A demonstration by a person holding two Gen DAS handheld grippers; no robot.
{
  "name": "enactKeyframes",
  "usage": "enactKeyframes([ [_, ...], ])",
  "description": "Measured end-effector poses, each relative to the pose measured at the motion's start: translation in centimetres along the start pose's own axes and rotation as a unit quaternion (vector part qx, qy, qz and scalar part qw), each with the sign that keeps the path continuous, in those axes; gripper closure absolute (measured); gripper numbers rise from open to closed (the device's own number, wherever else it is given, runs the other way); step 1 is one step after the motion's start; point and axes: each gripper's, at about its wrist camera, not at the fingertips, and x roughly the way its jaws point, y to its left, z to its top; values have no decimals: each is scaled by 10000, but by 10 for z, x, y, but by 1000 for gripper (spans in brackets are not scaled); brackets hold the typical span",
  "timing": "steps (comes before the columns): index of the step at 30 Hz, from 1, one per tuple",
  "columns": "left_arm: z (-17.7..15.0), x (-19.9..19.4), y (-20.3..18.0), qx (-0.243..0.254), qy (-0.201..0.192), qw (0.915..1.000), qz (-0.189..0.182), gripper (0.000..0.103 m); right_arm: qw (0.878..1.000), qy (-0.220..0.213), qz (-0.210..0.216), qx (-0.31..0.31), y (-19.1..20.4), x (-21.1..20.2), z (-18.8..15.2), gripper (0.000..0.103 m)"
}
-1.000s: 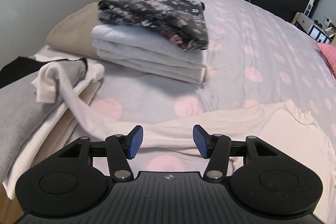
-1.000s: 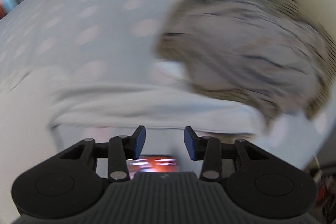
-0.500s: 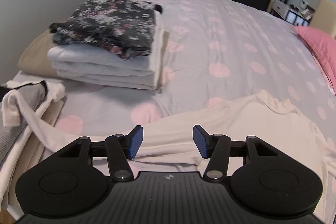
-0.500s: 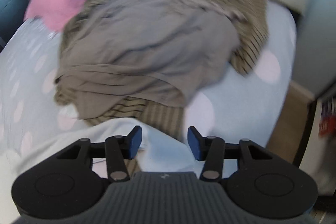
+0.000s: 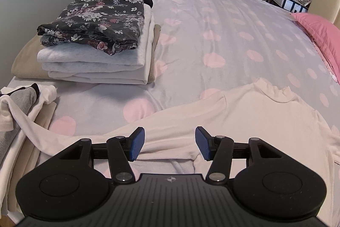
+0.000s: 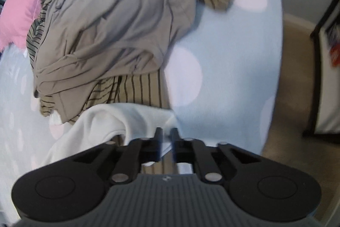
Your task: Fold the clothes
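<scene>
Folding looks partly done: a folded stack [image 5: 95,42] sits upper left, the left gripper [image 5: 170,146] gapes over the cream top [image 5: 255,116], the right gripper [image 6: 166,142] pinches its white fabric, and a heap [image 6: 110,31] waits.

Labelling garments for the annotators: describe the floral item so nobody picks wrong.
On the polka-dot bed, find the folded stack near its left edge. The floral garment lies on top, above pale grey folded pieces. Only it is dark with a flower print.
</scene>
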Motion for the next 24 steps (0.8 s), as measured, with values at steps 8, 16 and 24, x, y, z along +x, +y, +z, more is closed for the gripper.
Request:
enactKeyframes([
  [8,0,-2,1,-20,-18,10000,-45,52,9941,-1018,243,-292,13,-38,1,99],
  [16,1,1,7,-177,-2,9998,20,52,9749,-2053,165,-843,37,-82,23,100],
  [24,-1,9,11,-189,118,9996,156,52,9526,-2652,-456,-1417,72,-117,54,100],
])
